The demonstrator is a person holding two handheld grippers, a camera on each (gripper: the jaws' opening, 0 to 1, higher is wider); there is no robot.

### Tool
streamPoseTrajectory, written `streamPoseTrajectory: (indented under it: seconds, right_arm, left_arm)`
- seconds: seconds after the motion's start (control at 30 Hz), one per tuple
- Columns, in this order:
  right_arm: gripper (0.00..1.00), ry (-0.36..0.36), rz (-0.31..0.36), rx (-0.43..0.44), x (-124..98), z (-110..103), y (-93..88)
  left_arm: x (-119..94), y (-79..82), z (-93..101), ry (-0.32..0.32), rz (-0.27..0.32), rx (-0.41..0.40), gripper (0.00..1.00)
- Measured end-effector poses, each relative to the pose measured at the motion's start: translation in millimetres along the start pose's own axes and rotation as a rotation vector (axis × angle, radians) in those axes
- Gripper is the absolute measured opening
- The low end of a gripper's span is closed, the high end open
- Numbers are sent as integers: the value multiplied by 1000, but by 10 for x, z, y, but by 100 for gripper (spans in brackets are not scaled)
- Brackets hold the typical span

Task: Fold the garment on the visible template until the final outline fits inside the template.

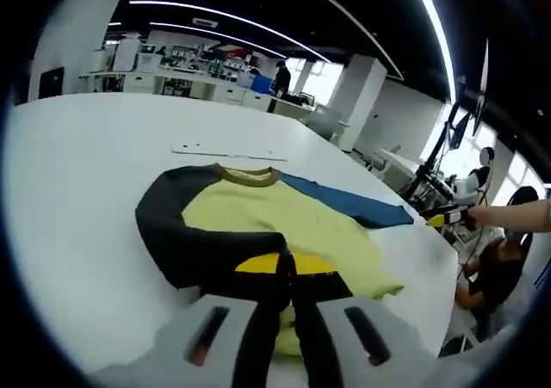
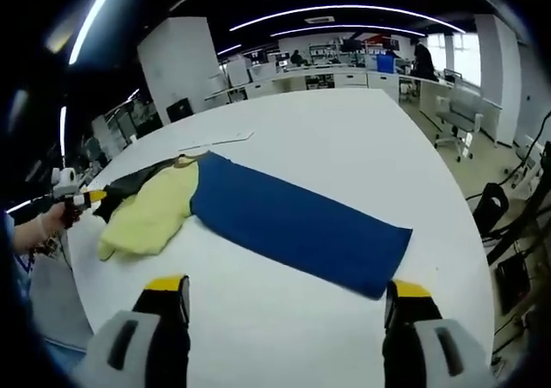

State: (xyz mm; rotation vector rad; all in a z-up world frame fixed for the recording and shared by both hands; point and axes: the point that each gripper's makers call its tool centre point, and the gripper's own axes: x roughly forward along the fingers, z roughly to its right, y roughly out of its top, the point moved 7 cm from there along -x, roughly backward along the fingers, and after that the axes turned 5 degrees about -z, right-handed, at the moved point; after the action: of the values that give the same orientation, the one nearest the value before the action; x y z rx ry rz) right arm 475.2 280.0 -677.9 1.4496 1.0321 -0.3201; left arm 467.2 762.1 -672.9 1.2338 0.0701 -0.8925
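white table in an open office carries the shirt, black sleeve folded over its yellow body. left gripper pinches that sleeve's cuff; right gripper hangs wide near the outstretched blue sleeve. tugging the cuff could drag the shirt askew.

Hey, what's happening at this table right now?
A person is folding a shirt on a white table using two handheld grippers. The left gripper is shut on the black sleeve, pulled across the yellow body. The right gripper hangs open before the blue sleeve, which lies spread flat.
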Motion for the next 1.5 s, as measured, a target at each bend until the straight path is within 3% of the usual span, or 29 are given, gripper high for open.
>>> streamPoseTrajectory:
  seconds: [0.23, 0.67, 0.77, 0.9, 1.07, 1.2, 1.27, 1.5]
  right_arm:
    - [94, -6, -5, 5, -23, 15, -31]
    - [94, 2, -9, 12, 13, -32, -51]
    - [94, 4, -6, 14, 23, -45, -45]
    - [94, 10, 0, 13, 34, -70, -33]
    - [94, 15, -3, 12, 57, -93, -38]
    - [94, 18, -1, 10, 70, -113, -28]
    - [95, 22, 1, 9, 76, -124, -18]
    - [95, 27, 5, 5, 93, -152, 3]
  left_arm:
    - [277, -192, 69, -9, -69, -33, 3]
    - [327, -225, 101, -35, -95, -29, 1]
    - [269, -193, 106, -38, -77, -8, 12]
    - [207, -134, 125, -51, -57, 25, 45]
    - [129, -71, 114, -64, -29, 27, 68]
    - [106, -57, 104, -60, -23, 43, 93]
    - [85, -60, 83, -63, -26, 36, 99]
    - [-65, -106, -7, -68, -51, 16, 99]
